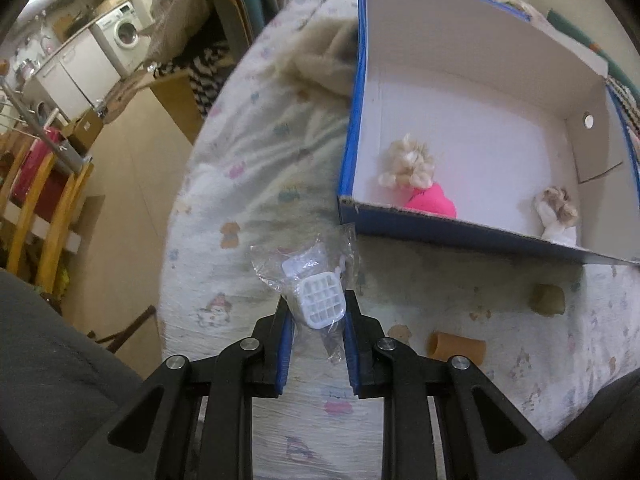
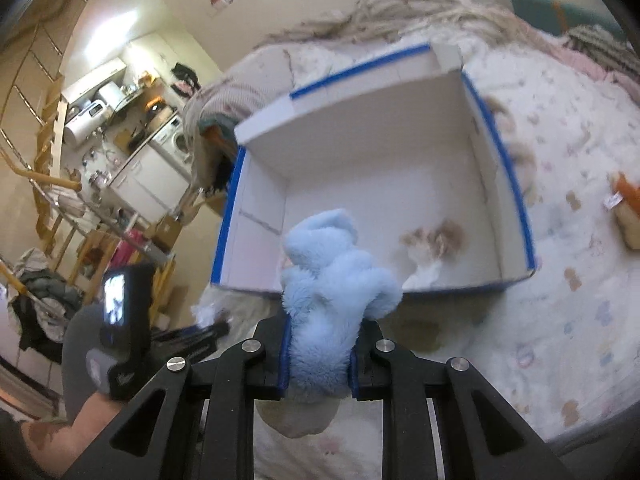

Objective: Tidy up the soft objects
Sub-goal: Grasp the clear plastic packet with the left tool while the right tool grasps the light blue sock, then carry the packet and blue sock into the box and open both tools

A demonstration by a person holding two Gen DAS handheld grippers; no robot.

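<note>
Both tongs are loaded as I look down them. On my left tongs (image 1: 316,312) the blue pads are closed on a small white grid-patterned plastic piece (image 1: 323,307) sealed in a crinkled clear bag (image 1: 308,264); the bag fans out past the tips toward the far side and a strip of it trails back between the fingers. My right tongs (image 2: 320,334) are clamped on a fluffy light-blue plush toy (image 2: 334,284), squeezed at its middle, with its fuzzy bulk bulging out beyond the tips and a paler part hanging near me below the pads.

Under the left tongs lies the bed (image 1: 256,184), covered in a pale printed sheet. Just beyond the bagged piece stands a blue-edged cardboard box (image 1: 352,128) with a white inside. In it, against the near wall, I see a cream fluffy toy (image 1: 408,160) touching a bright pink item (image 1: 432,200), and, toward the right, a small tan-and-white plush (image 1: 556,212). Near right of the tongs, on the sheet, lie an orange-brown tube (image 1: 456,350) and a duller tan lump (image 1: 546,300).

From the right wrist, the blue plush hangs over the box's near wall, and the tan-and-white plush sits inside just right of it. Far right on the sheet lies an orange and cream toy (image 2: 626,208), blurred.
</note>
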